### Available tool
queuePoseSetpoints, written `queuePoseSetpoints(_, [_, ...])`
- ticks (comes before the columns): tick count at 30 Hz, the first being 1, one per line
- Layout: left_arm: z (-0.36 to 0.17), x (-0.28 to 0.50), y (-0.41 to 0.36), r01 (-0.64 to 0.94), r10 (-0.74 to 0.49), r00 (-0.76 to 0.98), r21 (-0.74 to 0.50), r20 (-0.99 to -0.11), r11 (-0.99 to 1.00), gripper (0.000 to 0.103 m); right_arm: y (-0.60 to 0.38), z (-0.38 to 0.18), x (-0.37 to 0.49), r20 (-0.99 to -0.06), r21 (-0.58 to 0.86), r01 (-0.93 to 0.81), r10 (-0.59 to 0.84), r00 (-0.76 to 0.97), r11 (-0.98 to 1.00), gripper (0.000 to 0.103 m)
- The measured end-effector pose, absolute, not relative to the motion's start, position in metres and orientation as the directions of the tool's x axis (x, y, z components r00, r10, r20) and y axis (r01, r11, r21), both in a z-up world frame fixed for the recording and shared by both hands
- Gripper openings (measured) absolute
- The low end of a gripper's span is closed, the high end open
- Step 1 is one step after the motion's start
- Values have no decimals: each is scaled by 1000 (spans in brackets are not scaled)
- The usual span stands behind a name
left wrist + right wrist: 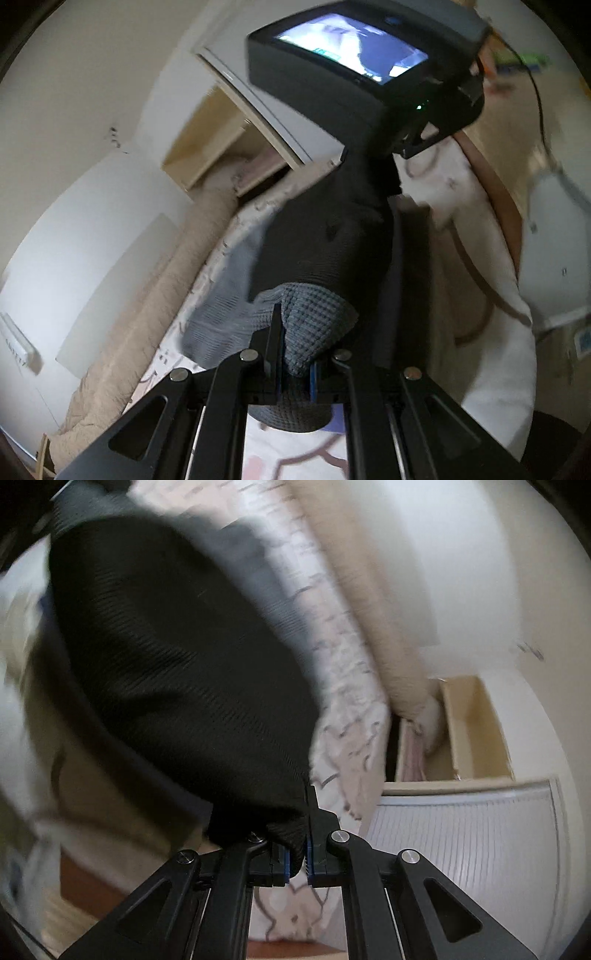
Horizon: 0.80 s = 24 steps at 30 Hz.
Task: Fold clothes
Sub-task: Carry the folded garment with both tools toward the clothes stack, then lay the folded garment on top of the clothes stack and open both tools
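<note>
Both tools are pinching opposite edges of a dark waffle-knit garment [325, 240], left tool [295, 373] and right tool [297, 856] clamped tight, holding it stretched above the patterned bed [351, 701] for folding.

I am working in what appears to be a home bedroom: a bed [207, 258] with a white patterned sheet runs along a plain white wall [74, 110], a rolled beige blanket [147, 302] beside it. A pale wooden shelf box [469, 731] and wood flooring [517, 129], blurred here, complete the domestic setting.
</note>
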<state>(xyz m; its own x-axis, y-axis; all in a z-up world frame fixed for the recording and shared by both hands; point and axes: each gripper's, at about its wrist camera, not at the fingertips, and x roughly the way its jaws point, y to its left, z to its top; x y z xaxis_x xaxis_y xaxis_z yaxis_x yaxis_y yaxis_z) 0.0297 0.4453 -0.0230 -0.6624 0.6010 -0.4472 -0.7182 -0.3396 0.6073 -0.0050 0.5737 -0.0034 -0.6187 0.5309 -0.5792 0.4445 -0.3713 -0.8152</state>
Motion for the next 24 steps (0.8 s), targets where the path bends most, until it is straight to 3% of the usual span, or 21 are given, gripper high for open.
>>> queuePoseSetpoints(5, [-43, 29, 453, -734, 583, -656, 585, -479, -344, 14, 581, -43, 0, -586, -802, 517, 568, -578, -300, 7])
queuePoseSetpoints(7, [-41, 32, 447, -754, 595, -636, 560, -491, -344, 21, 587, -51, -3, -587, -796, 525, 591, -553, -301, 31])
queuePoseSetpoints(9, [-40, 34, 441, -773, 607, -617, 534, -502, -344, 26, 597, -53, -7, -559, -812, 509, 633, -536, -286, 97])
queuePoseSetpoints(10, [-39, 35, 438, -782, 612, -607, 520, -507, -344, 30, 603, -51, -7, -557, -810, 513, 647, -521, -285, 103])
queuePoseSetpoints(11, [-38, 36, 435, -791, 618, -597, 507, -512, -343, 32, 609, -50, -6, -556, -808, 517, 660, -505, -284, 103])
queuePoseSetpoints(15, [-35, 41, 424, -824, 641, -556, 453, -530, -340, 62, 651, -40, -2, -506, -824, 488, 763, -403, -289, 103])
queuePoseSetpoints(18, [-33, 45, 415, -847, 657, -524, 410, -542, -337, 67, 677, -18, -2, -501, -842, 398, 800, -330, -363, 103])
queuePoseSetpoints(21, [-23, 51, 393, -887, 702, -461, 302, -543, -349, 67, 675, 35, -16, -658, -746, 201, 657, -369, -634, 103])
queuePoseSetpoints(24, [-15, 56, 392, -886, 744, -464, 260, -480, -385, 67, 658, 70, -28, -785, -500, 109, 396, -475, -859, 103])
